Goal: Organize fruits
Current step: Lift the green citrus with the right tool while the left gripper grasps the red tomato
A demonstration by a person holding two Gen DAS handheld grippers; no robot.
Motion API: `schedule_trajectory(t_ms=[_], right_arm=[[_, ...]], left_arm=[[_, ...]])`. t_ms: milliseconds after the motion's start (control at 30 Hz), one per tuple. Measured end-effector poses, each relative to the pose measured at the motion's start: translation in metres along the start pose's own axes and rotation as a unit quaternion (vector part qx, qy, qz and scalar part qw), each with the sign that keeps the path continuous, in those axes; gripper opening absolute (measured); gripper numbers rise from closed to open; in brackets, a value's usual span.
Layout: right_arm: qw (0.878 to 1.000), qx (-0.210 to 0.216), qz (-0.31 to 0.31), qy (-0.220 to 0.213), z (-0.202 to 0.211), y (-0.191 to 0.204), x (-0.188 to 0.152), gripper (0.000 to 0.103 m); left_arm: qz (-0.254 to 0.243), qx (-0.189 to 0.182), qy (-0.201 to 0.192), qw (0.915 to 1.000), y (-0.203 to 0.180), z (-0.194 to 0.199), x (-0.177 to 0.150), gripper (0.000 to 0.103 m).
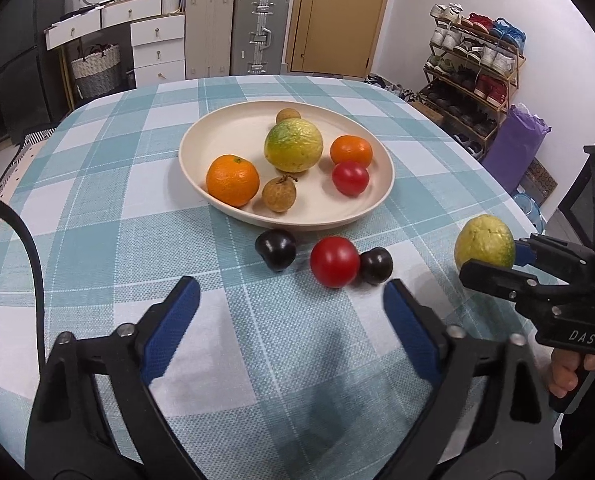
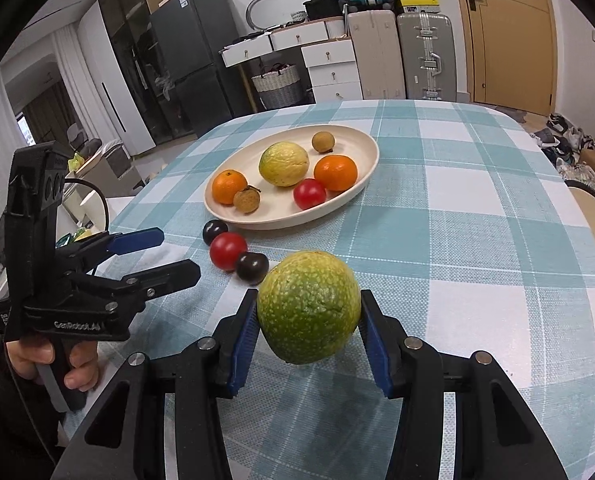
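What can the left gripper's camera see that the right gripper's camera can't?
Only the left wrist view: a shoe rack and a purple bag.

Only the right wrist view: a dark fridge, and the green fruit up close, squeezed in the right gripper.

Both: the cream plate holding six fruits, a red tomato between two dark plums on the checked tablecloth, two suitcases, the door. The left gripper holds nothing.

Your right hand is cut off at the frame edge; the far longan sits half hidden behind the green-yellow fruit.
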State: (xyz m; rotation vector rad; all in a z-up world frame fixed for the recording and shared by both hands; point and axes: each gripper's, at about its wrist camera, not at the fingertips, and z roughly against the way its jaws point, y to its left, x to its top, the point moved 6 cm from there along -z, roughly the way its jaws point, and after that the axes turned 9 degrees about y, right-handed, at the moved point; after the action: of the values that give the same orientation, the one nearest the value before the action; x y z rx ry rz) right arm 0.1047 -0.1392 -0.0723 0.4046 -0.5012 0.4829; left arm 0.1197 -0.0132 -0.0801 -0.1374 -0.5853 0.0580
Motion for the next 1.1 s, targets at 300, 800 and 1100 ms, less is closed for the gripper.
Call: schedule_trajectory(t_ms=[300, 800, 1100], right_arm=[[1.000, 0.010, -0.002, -0.007, 0.007, -0.005, -0.002, 0.049], [1.000, 0.014, -0.008, -0.010, 0.010, -0.007, -0.002, 0.049], [1.000, 0.014, -0.012, -0.008, 0.010, -0.008, -0.002, 0.049]], left_arm=[[-0.009, -0.037, 0.017, 0.9991, -0.020, -0.010, 0.005, 0.048], [-0.013, -0.035, 0.032, 0.9988, -0.022, -0.021, 0.009, 0.030], [-0.007, -0.050, 0.028, 0.9983, -0.019, -0.023, 0.014, 0.025]])
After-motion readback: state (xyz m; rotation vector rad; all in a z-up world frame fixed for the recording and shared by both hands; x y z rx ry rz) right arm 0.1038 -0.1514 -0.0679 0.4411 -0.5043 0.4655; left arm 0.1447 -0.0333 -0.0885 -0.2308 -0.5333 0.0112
